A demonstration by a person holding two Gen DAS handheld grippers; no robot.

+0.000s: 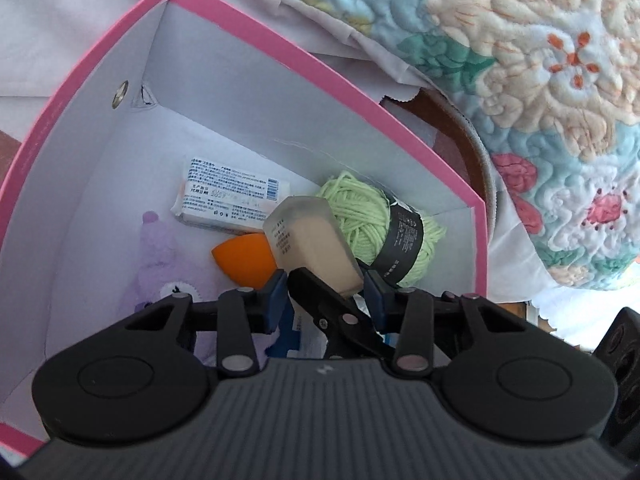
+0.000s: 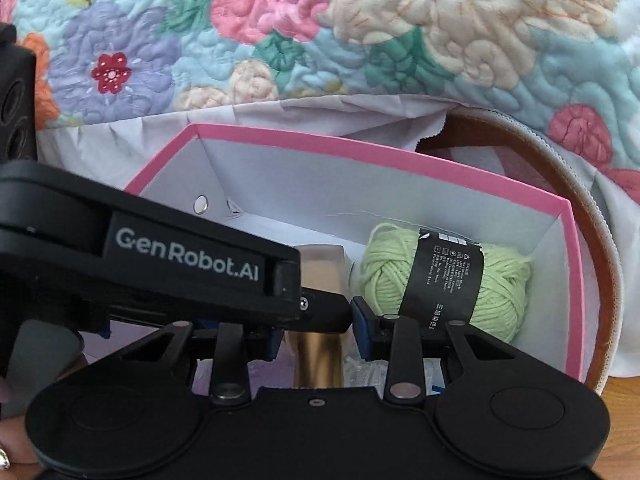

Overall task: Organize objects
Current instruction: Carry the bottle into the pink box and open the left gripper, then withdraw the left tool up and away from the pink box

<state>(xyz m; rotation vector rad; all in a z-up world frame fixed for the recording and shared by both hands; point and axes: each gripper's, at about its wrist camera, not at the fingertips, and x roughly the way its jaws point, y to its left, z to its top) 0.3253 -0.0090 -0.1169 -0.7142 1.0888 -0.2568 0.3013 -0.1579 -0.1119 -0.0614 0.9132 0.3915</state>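
Together, both grippers (image 1: 326,294) (image 2: 318,330) hold bottle (image 1: 316,240) — over box (image 1: 248,28)

Card, wool, cloth and frosted plastic

The box (image 1: 280,64) is matt card, pink outside, white within, with a shiny metal stud (image 1: 121,94). Inside lie fuzzy green yarn (image 1: 360,216) in a matt black paper band, a frosted bottle (image 1: 316,246), a smooth matt orange sponge (image 1: 244,260) and a purple plush (image 1: 160,268). Behind the box, puckered quilt (image 2: 280,40).

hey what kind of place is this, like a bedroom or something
Probably a home, maybe a bedroom: a flowered quilt lies bunched behind a pink box holding household bits such as green yarn and a purple plush toy.
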